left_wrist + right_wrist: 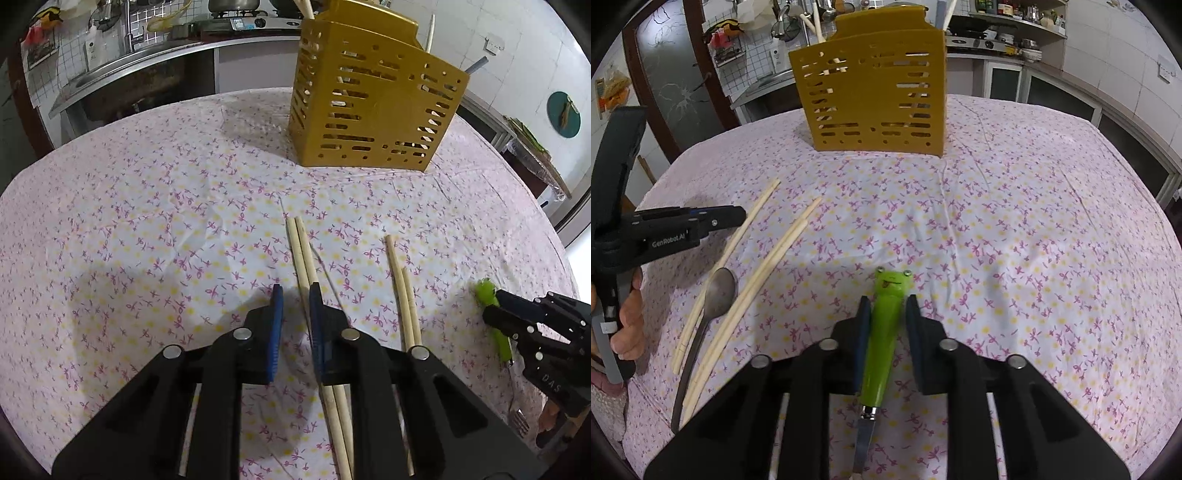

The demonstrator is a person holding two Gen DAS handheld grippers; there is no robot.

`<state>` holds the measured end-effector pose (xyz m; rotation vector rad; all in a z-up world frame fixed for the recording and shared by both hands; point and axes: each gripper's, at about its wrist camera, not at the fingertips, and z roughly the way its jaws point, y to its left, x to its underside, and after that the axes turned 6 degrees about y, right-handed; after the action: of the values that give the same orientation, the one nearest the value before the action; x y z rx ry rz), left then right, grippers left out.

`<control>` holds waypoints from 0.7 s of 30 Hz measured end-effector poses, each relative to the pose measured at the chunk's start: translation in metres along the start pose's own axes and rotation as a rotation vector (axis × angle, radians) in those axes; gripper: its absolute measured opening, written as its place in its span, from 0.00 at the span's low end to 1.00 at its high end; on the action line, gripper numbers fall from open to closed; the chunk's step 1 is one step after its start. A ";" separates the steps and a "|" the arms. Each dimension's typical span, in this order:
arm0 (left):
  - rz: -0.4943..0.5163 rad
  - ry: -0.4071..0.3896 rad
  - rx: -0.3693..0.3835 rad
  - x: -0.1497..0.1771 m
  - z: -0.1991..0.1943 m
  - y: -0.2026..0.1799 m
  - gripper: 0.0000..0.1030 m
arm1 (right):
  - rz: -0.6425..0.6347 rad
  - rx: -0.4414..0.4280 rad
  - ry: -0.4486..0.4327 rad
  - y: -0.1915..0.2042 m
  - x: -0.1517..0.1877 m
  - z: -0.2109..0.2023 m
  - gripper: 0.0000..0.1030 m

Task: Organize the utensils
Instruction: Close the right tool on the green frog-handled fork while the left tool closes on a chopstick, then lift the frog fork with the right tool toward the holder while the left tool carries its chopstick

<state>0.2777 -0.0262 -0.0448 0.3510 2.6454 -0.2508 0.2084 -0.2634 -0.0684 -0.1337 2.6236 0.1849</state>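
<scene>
— Two grippers, both low over the cloth. The left gripper (296,295) has its blue pads drawn close around a pair of chopsticks (303,254); the sticks run between the jaws, against the right pad, with a slim gap at the left pad.

— So clenched on them?

— I cannot tell whether it pinches them. The right gripper (885,306) is clearer: its pads squeeze the green frog-headed handle of a fork (884,332), the frog face poking out past the fingertips, the metal neck trailing back under the tool.

— And around them?

— A second pair of chopsticks (403,291) lies just right of the first. In the right wrist view a metal spoon (713,302) lies between the two pairs. Farther out on the flowered tablecloth (147,221) stands the yellow slotted utensil holder (369,107), upright, with sticks already rising from its top, well apart from both tools.
</scene>
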 end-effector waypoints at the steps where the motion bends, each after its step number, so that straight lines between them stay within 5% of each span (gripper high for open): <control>1: 0.006 -0.001 -0.002 0.000 0.000 -0.002 0.13 | 0.004 0.005 -0.001 0.000 0.000 0.000 0.17; 21: -0.018 0.072 0.010 0.000 0.002 0.001 0.07 | 0.037 0.009 0.003 -0.003 0.001 0.007 0.17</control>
<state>0.2788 -0.0260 -0.0471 0.3450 2.7197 -0.2614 0.2109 -0.2657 -0.0752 -0.0820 2.6312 0.1858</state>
